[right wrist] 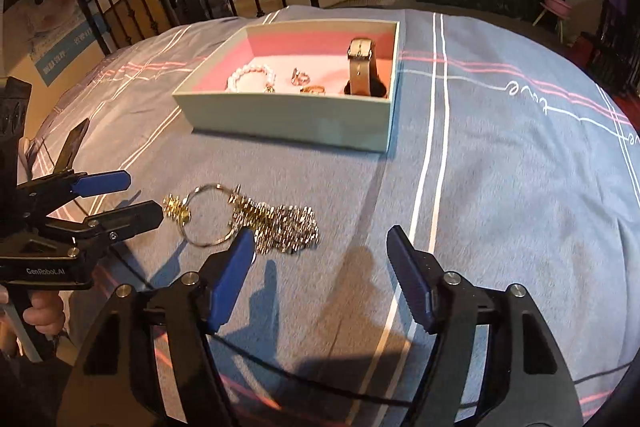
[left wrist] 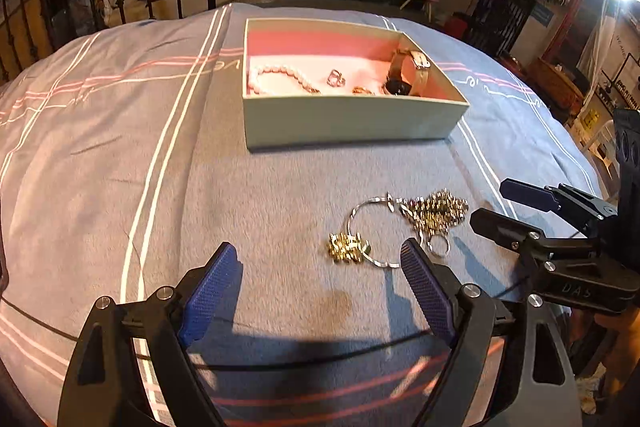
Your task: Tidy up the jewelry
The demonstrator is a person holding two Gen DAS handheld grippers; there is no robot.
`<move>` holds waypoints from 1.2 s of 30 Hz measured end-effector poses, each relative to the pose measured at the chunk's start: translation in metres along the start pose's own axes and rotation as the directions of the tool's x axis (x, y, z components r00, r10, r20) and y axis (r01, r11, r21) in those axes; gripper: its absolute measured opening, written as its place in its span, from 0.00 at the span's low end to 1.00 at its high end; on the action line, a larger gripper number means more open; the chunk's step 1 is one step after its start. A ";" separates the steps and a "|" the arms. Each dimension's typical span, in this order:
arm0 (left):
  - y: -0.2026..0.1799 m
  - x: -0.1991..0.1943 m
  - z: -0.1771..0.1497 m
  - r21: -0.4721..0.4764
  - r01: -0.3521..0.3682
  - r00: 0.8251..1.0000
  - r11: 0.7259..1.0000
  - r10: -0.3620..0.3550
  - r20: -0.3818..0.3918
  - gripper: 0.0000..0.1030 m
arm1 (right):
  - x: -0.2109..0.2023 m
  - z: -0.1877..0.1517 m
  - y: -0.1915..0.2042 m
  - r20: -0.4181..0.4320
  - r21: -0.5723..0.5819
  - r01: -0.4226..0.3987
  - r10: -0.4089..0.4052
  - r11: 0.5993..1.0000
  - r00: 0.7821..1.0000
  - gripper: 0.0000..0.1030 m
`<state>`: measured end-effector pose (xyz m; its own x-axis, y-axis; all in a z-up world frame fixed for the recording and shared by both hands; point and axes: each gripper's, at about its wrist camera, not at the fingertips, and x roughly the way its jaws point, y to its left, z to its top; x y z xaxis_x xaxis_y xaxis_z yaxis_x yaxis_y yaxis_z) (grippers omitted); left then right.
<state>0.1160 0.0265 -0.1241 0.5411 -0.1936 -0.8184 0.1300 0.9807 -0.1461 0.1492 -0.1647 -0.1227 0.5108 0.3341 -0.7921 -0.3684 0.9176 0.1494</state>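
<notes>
left wrist view shows our left gripper at the bottom centre of the frame, jaws spread and nothing between the blue pads. the gold chain with hoop rings lies on the grey blanket just above and right of it, and the right pad seems to sit at the edge of one ring, though we cannot tell if it touches. our right gripper comes in from the right edge, also parted and empty, its tips just beside the chain. the open box stands in the upper centre, and it has already a pearl bracelet, small rings and a watch inside.

we think the main risk is the tangle. the chain and the rings are bunched together, so if one gripper closes on only a loop, the rest may hang, swing and catch on the box wall. the blanket is soft, so pads pressing down may pinch the cloth with the metal. two grippers so near may also bump each other. the picture is a little blurred, so aiming is less sure.
</notes>
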 end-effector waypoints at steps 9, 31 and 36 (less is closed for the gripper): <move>0.000 0.011 0.005 0.034 -0.081 0.997 0.996 0.081 0.012 0.76 | 0.002 -0.005 0.016 0.006 -0.056 0.034 -0.034 0.998 0.999 0.67; 0.013 -0.003 0.001 0.007 -0.052 0.997 0.999 0.052 0.051 0.77 | -0.005 0.012 -0.012 0.004 -0.055 0.178 -0.178 0.983 0.984 0.71; 0.000 0.011 0.000 0.053 -0.043 0.999 0.998 0.042 0.031 0.73 | -0.001 0.004 0.007 -0.041 -0.028 0.017 -0.018 0.999 0.999 0.71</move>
<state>0.1222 0.0249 -0.1327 0.5718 -0.1534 -0.8059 0.1502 0.9853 -0.0810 0.1492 -0.1579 -0.1188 0.4855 0.3081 -0.8181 -0.3812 0.9168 0.1190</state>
